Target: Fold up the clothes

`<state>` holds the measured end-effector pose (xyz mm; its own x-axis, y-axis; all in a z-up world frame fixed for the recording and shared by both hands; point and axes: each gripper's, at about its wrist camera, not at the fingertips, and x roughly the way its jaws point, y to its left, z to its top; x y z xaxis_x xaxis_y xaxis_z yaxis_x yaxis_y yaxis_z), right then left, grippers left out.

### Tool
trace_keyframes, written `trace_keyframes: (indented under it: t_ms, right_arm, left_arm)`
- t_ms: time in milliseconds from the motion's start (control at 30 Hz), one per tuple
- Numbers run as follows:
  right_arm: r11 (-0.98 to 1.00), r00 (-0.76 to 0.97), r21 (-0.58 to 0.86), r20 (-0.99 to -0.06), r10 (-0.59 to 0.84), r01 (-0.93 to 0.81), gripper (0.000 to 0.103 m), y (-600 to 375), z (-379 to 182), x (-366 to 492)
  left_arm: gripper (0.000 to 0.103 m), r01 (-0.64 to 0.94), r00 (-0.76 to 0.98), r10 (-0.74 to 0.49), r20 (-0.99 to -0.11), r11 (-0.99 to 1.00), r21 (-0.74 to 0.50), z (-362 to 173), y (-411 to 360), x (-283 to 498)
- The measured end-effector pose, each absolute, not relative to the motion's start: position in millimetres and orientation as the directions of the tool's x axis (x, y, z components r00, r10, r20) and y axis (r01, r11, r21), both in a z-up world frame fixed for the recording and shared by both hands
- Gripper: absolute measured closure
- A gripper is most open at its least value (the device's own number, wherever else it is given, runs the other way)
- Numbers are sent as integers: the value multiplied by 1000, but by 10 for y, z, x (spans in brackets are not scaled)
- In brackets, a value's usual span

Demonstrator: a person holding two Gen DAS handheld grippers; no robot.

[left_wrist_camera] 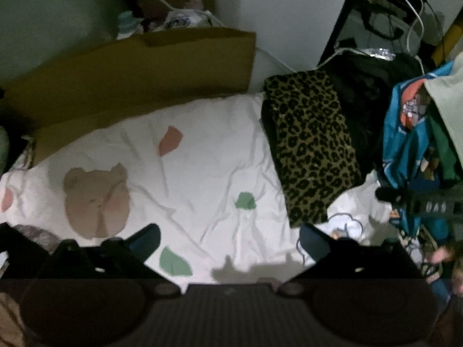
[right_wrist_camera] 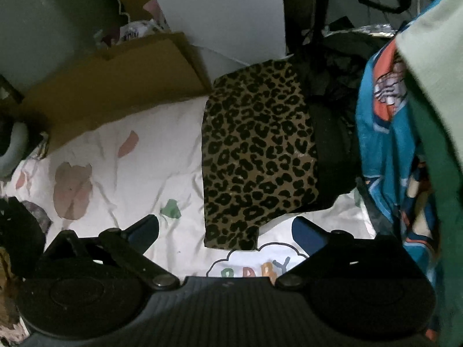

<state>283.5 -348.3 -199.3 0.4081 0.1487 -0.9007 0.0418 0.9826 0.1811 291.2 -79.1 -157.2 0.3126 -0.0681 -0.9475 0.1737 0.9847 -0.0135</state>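
Note:
A folded leopard-print garment [left_wrist_camera: 311,144] lies on the white patterned bedsheet [left_wrist_camera: 188,167], at the right, partly over dark clothes [left_wrist_camera: 364,98]. It also shows in the right wrist view [right_wrist_camera: 254,156], straight ahead on the bedsheet [right_wrist_camera: 124,173]. My left gripper [left_wrist_camera: 230,243] is open and empty above the sheet, left of the garment. My right gripper [right_wrist_camera: 225,228] is open and empty, its jaws just short of the garment's near end. The right gripper's body [left_wrist_camera: 419,202] shows at the right edge of the left wrist view.
A flat cardboard sheet [left_wrist_camera: 130,86] leans along the bed's far side. A pile of blue, green and pale clothes [right_wrist_camera: 405,133] rises at the right. A white panel [left_wrist_camera: 289,14] stands behind. Cables and clutter [left_wrist_camera: 405,14] fill the far right corner.

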Motion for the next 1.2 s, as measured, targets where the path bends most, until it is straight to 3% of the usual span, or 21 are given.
trace_keyframes:
  t_ms: [267, 833, 1033, 1200]
  right_arm:
    - [989, 378, 134, -920, 101, 62, 1, -3528, -1362, 2774]
    - [994, 429, 102, -897, 111, -44, 1, -3115, 144, 2413]
    - [988, 457, 129, -876, 156, -89, 1, -2827, 478, 2149]
    - [984, 457, 121, -874, 168, -131, 1, -2499, 569, 1872]
  left_arm:
    - [0, 218, 345, -26, -938, 975, 53, -894, -774, 2609]
    - [0, -21, 406, 166, -899, 985, 173, 833, 111, 2029]
    - [0, -42, 388, 199, -900, 979, 198, 1143, 302, 1642]
    - [0, -88, 349, 236, -907, 972, 218, 1016, 433, 1280]
